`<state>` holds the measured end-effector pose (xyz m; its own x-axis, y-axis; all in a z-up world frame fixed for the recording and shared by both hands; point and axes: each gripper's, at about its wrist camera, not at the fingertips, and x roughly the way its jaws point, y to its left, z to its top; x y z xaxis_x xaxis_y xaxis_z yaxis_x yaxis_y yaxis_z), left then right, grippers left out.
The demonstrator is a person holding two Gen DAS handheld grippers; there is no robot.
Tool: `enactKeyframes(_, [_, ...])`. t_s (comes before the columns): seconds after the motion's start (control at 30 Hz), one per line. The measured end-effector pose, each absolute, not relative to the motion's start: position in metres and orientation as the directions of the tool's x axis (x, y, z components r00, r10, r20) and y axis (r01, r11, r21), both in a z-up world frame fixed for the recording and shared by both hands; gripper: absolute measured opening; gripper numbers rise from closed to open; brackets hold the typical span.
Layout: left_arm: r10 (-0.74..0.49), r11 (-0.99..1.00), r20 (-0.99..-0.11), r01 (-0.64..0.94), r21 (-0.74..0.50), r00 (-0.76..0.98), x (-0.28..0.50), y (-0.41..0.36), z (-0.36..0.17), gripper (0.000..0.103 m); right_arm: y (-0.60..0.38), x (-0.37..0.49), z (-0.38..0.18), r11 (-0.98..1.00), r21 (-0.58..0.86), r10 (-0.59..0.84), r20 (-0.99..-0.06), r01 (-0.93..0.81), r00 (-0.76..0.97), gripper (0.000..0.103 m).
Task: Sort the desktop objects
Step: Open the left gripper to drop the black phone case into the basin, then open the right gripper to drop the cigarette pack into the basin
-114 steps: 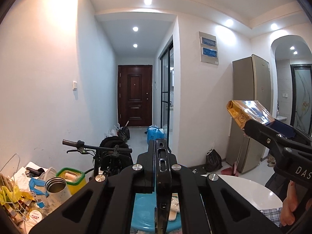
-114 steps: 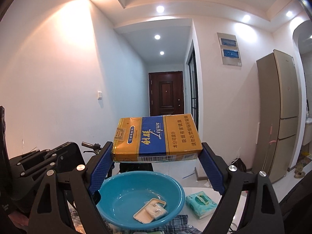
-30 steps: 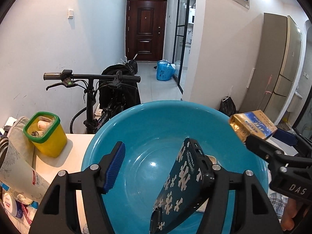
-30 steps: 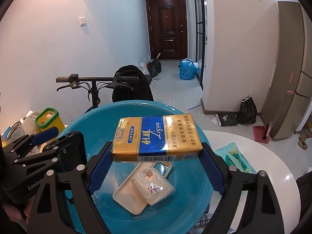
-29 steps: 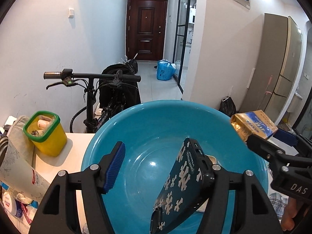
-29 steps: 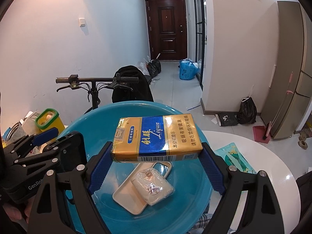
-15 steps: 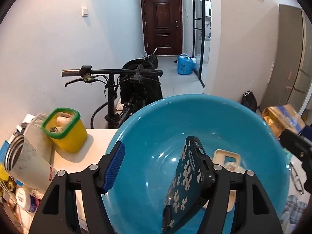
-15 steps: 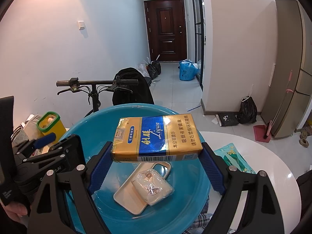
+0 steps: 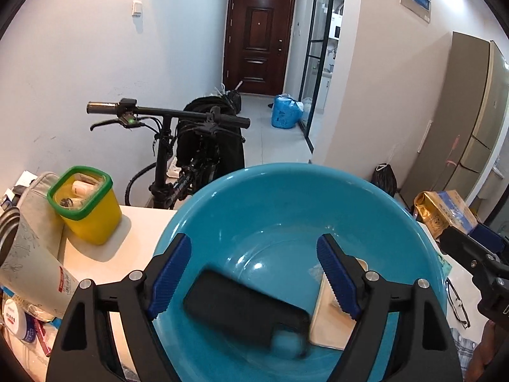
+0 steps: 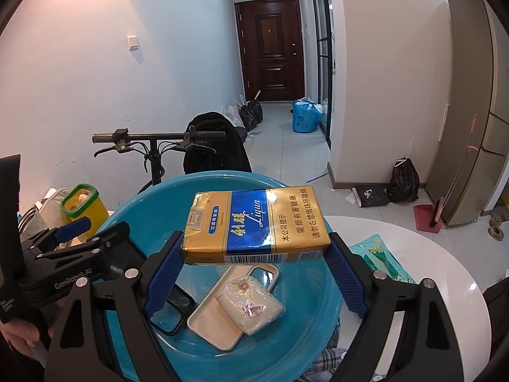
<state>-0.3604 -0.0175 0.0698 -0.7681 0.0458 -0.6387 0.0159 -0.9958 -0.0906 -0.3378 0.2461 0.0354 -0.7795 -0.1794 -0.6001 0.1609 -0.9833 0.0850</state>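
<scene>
White round table bearing a teal basin. To the basin's left stand a yellow container with a green rim and a tilted paper cup among blurred clutter. To its right lie a green tissue packet and a pair of glasses. Checked cloth lies at the basin's near edge.

We see our left gripper, jaws just opened and empty, above the dark phone lying blurred in the blue basin.
</scene>
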Motion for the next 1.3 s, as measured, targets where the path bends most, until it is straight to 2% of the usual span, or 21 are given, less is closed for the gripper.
enactKeyframes(0.37, [0.057,-0.997,-0.625,-0.012,-0.076,-0.778,-0.355,-0.009,0.074,0.083,0.243,-0.337,0.036,-0.983,0.083,-0.181,-0.597,0.164,-0.781,0.086])
enactKeyframes(0.6, [0.05,-0.997,-0.635,-0.006,-0.071,-0.771,-0.358,-0.011,0.072,0.083,0.24,-0.347,0.023,-0.981,0.089,-0.187,-0.643,0.17,-0.743,0.086])
enactKeyframes(0.63, [0.048,-0.997,-0.636,-0.003,-0.072,-0.77,-0.358,-0.012,0.072,0.083,0.24,-0.348,0.022,-0.981,0.089,-0.189,-0.648,0.172,-0.738,0.086])
enactKeyframes(0.73, [0.047,-0.997,-0.634,0.003,-0.078,-0.772,-0.357,-0.014,0.073,0.083,0.242,-0.35,0.019,-0.984,0.09,-0.177,-0.652,0.157,-0.737,0.099])
enactKeyframes(1.0, [0.038,-0.997,-0.613,0.009,-0.074,-0.789,-0.351,-0.016,0.081,0.083,0.25,-0.345,0.023,-0.981,0.113,-0.192,-0.643,0.156,-0.741,0.099])
enactKeyframes(1.1, [0.025,-0.998,-0.595,0.012,-0.059,-0.804,-0.347,-0.014,0.087,0.083,0.253,-0.342,0.029,-0.981,0.122,-0.194,-0.632,0.151,-0.75,0.099])
enactKeyframes(1.3, [-0.015,-1.0,-0.492,0.027,-0.016,-0.87,-0.322,-0.013,0.113,0.083,0.263,-0.327,0.051,-0.98,0.136,-0.197,-0.577,0.144,-0.793,0.099])
